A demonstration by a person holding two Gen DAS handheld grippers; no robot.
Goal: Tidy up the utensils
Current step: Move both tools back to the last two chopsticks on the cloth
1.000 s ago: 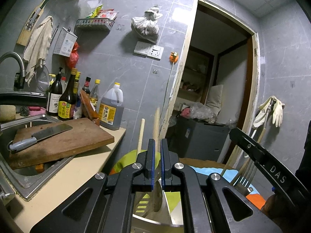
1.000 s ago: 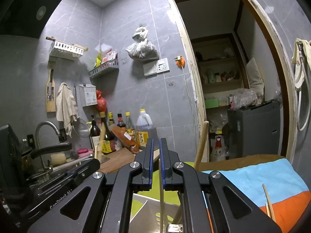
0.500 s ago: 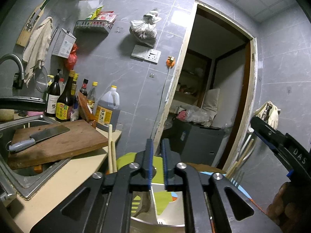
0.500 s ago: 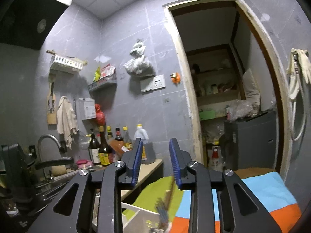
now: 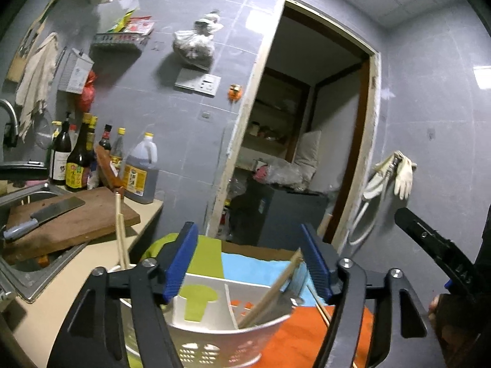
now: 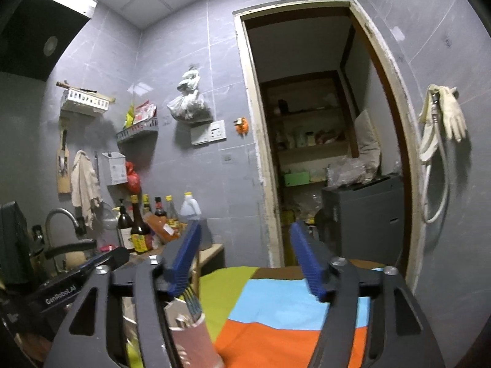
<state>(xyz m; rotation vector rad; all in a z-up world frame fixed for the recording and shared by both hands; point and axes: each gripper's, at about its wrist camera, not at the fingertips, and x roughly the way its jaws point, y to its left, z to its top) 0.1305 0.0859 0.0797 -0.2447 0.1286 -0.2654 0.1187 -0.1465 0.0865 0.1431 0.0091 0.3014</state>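
A white utensil holder (image 5: 214, 342) with dividers stands on a colourful cloth (image 5: 307, 334), just below my left gripper (image 5: 248, 262). That gripper's jaws are opening, with nothing between the blue pads (image 5: 181, 260). A wooden utensil (image 5: 271, 291) leans in the holder's right compartment. Pale chopsticks (image 5: 120, 233) stand up at its left side. In the right wrist view my right gripper (image 6: 245, 260) is also opening and holds nothing. A fork (image 6: 191, 302) stands tines-up in the holder (image 6: 193, 342), below the left pad (image 6: 184, 260).
To the left, a cutting board (image 5: 70, 217) with a cleaver (image 5: 43, 214) lies over the sink, and bottles (image 5: 76, 156) line the wall. More chopsticks (image 5: 322, 308) lie on the cloth to the right. A doorway (image 6: 319, 153) opens behind, and gloves (image 6: 445, 119) hang on the wall.
Both grippers were shut on utensils over the holder and have let go. The wooden utensil and the fork have dropped into the holder. Both grippers have drawn up and back.
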